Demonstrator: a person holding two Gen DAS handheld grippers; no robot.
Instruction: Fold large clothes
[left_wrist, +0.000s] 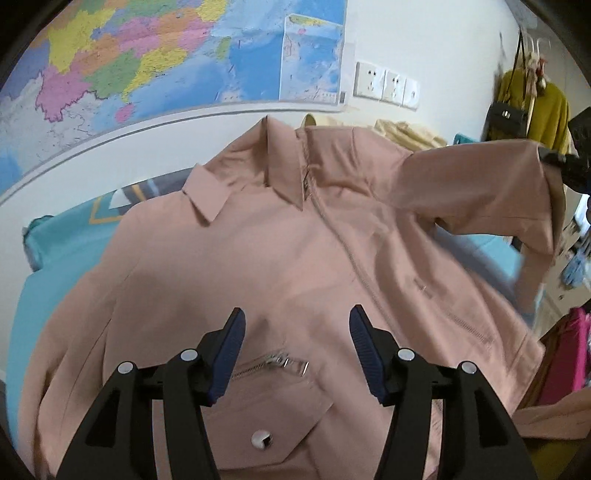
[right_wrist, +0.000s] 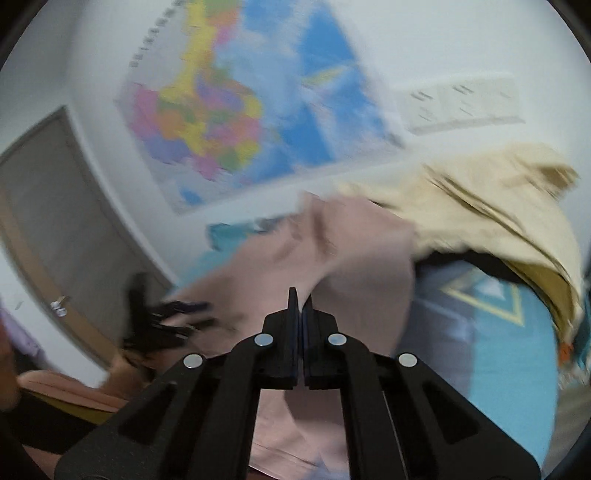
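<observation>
Clothing only, no containers: one pink jacket (left_wrist: 280, 258) lies front-up on a turquoise bed cover (left_wrist: 59, 280), collar toward a wall holding one map (left_wrist: 166, 55). The left gripper (left_wrist: 295, 350) hovers above the jacket's chest pocket, its two blue-padded fingers (left_wrist: 229, 354) spread apart and holding nothing. The right gripper (right_wrist: 300, 306) is clamped tight on a fold of the jacket's sleeve (left_wrist: 476, 192), which hangs lifted off the bed. One cream garment (right_wrist: 491, 199) is heaped just behind the jacket.
</observation>
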